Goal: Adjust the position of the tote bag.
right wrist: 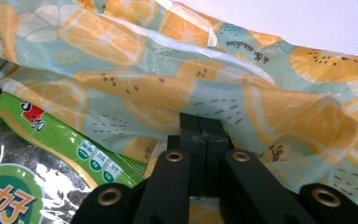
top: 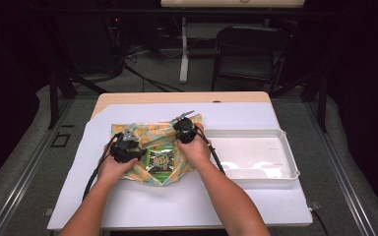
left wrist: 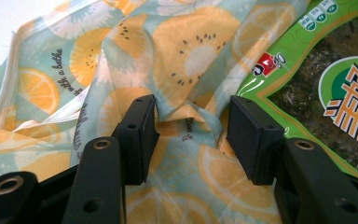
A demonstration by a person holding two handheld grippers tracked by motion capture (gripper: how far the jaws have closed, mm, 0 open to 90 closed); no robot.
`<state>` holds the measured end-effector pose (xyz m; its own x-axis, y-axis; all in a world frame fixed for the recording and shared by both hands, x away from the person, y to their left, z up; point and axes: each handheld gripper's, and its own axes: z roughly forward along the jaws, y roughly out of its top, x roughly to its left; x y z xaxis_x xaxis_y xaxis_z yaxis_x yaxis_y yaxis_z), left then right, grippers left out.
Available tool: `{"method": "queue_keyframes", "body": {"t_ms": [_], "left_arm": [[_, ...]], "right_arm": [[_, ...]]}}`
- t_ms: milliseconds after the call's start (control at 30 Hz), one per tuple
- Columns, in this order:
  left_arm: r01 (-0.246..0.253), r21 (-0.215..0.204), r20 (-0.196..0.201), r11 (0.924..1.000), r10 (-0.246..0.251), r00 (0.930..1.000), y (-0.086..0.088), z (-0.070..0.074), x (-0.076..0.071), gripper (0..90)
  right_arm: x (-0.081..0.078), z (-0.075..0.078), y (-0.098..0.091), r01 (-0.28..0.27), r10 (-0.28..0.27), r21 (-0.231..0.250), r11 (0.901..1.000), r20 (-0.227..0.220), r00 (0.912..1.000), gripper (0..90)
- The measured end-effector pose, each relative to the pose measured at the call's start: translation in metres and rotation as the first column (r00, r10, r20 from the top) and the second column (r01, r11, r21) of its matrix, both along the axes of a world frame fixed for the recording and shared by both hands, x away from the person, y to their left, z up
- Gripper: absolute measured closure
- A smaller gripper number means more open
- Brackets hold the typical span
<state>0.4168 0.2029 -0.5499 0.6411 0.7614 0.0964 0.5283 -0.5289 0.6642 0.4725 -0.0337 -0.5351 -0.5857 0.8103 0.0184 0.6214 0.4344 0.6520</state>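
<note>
Covering part of the snack packet (top: pixel 159 160), the citrus-print bag (top: pixel 142 133) (crumpled).

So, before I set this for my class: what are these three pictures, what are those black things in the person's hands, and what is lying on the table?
A person sits at a table and holds a hand-held grasping tool in each hand; there is no robot arm. The high view looks down from above the person. The other two come from small cameras riding on each tool, looking along its black jaws.

On the white table lies a fruit-print cloth bag with a green snack packet on it. To the right stands a white tray.

The left tool has its jaws apart, with a fold of the cloth between them but not pinched. The right tool has its jaws closed; the cloth bunches right at their tips, and whether any is caught there is hidden.
</note>
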Motion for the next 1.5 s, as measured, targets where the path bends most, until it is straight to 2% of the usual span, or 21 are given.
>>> {"method": "queue_keyframes", "body": {"t_ms": [133, 400, 633, 667, 767, 833, 900, 967, 1067, 1133, 1200, 1333, 1400, 1500], "left_arm": [[0.006, 0.027, -0.003, 0.9996, -0.006, 1.0, -0.002, -0.001, -0.001, 58.1], [0.014, 0.037, -0.007, 0.9992, -0.014, 0.9999, -0.006, -0.003, -0.001, 73.5], [0.016, 0.026, 0.002, 0.9995, -0.016, 0.9999, -0.007, -0.001, -0.002, 87.3], [0.015, 0.025, 0.005, 0.9996, -0.015, 0.9999, -0.006, 0.0, -0.002, 88.2], [-0.002, -0.024, 0.008, 0.9997, 0.002, 1.0, -0.003, 0.003, -0.001, 89.1], [-0.033, -0.068, 0.008, 0.9971, 0.034, 0.9994, -0.001, 0.003, 0.001, 89.4], [-0.054, -0.104, -0.014, 0.9931, 0.053, 0.9985, 0.002, 0.002, 0.004, 89.6], [-0.069, -0.099, -0.024, 0.9928, 0.067, 0.9975, 0.001, 0.0, 0.005, 89.7], [-0.076, -0.083, -0.049, 0.9936, 0.073, 0.9962, 0.002, -0.003, 0.008, 89.8], [-0.08, -0.082, -0.054, 0.9935, 0.075, 0.9957, 0.002, -0.005, 0.008, 89.9], [-0.074, -0.068, -0.061, 0.995, 0.07, 0.9957, 0.002, -0.005, 0.009, 89.8], [-0.088, -0.065, -0.067, 0.994, 0.084, 0.9942, 0.002, -0.005, 0.009, 89.8], [-0.089, -0.065, -0.078, 0.9939, 0.084, 0.9934, 0.003, -0.005, 0.009, 89.8], [-0.099, -0.067, -0.075, 0.9928, 0.094, 0.9928, 0.003, -0.005, 0.009, 89.8]], "right_arm": [[0.0, 0.0, 0.0, 0.001, -0.001, 0.0, 1.0, 0.001, 1.0, 90.0], [0.0, 0.0, 0.0, 0.004, -0.004, -0.002, 1.0, 0.002, 1.0, 90.0], [-0.001, 0.001, 0.0, 0.0, 0.0, -0.001, 1.0, -0.001, 1.0, 90.0], [-0.001, 0.002, 0.0, -0.008, 0.008, -0.014, 0.9999, -0.004, 1.0, 90.0], [-0.002, 0.002, 0.0, -0.005, 0.005, -0.009, 1.0, 0.002, 1.0, 90.0], [-0.001, 0.002, 0.0, -0.007, 0.007, -0.023, 0.9997, 0.002, 1.0, 90.0], [0.0, 0.001, 0.0, 0.0, 0.001, -0.028, 0.9996, 0.007, 1.0, 90.0], [0.001, -0.001, 0.001, 0.009, -0.009, -0.02, 0.9998, 0.006, 0.9999, 90.0], [0.001, -0.002, 0.002, 0.009, -0.009, -0.047, 0.9988, 0.0, 1.0, 90.0], [0.001, -0.003, 0.004, 0.015, -0.014, -0.046, 0.9988, 0.012, 0.9998, 90.0], [0.001, -0.004, 0.005, 0.015, -0.015, -0.059, 0.9982, 0.007, 0.9999, 90.0], [0.002, -0.005, 0.007, 0.015, -0.016, -0.087, 0.9961, -0.011, 0.9998, 90.0], [0.002, -0.005, 0.007, 0.017, -0.018, -0.088, 0.996, -0.016, 0.9997, 90.0], [0.002, -0.005, 0.007, 0.02, -0.021, -0.089, 0.9958, -0.016, 0.9996, 90.0]]}}
